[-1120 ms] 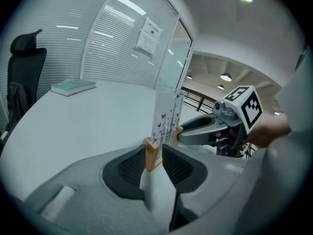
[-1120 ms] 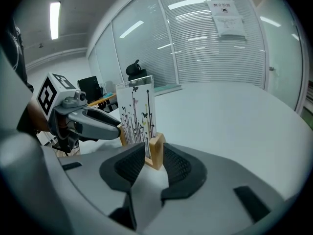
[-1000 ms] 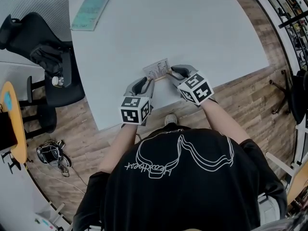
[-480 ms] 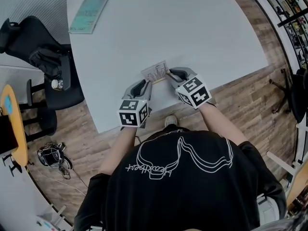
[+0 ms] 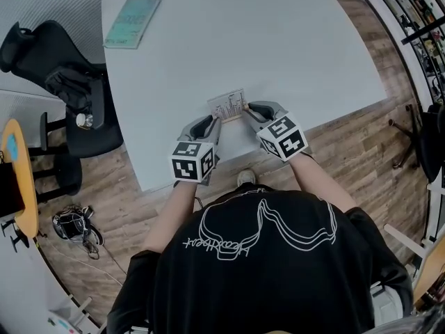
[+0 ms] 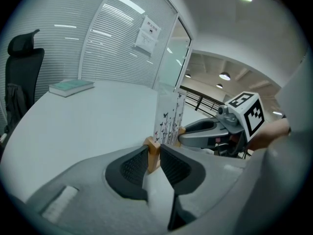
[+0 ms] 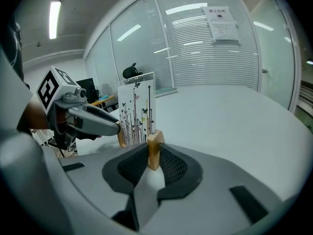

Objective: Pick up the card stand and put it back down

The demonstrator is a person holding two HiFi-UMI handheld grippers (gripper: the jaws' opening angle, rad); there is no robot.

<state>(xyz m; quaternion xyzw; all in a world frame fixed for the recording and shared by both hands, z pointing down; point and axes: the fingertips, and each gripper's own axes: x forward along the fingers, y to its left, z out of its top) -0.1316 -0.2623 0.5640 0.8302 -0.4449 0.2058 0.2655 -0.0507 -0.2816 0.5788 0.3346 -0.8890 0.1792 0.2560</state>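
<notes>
The card stand point(image 5: 228, 105) is a clear upright holder with a butterfly-print card on a wooden base. It stands near the front edge of the white table point(image 5: 278, 40). My left gripper point(image 5: 213, 122) has the base's left wooden end point(image 6: 153, 152) between its pads, its jaws closing and pressing on it. My right gripper point(image 5: 248, 110) grips the right wooden end point(image 7: 154, 150) the same way, its jaws also closing. The card point(image 6: 168, 115) rises just beyond the left jaws, with the right gripper point(image 6: 206, 131) behind it. The right gripper view shows the card point(image 7: 137, 112) and the left gripper point(image 7: 93, 121).
A teal book point(image 5: 131, 21) lies at the table's far left corner, also in the left gripper view point(image 6: 71, 86). A black office chair point(image 5: 69, 82) stands left of the table and a yellow tabletop point(image 5: 17, 172) further left. The table's front edge runs just under my grippers.
Both grippers have drawn their jaws in onto the ends of the stand's wooden base. The stand is in about the same spot on the table.
</notes>
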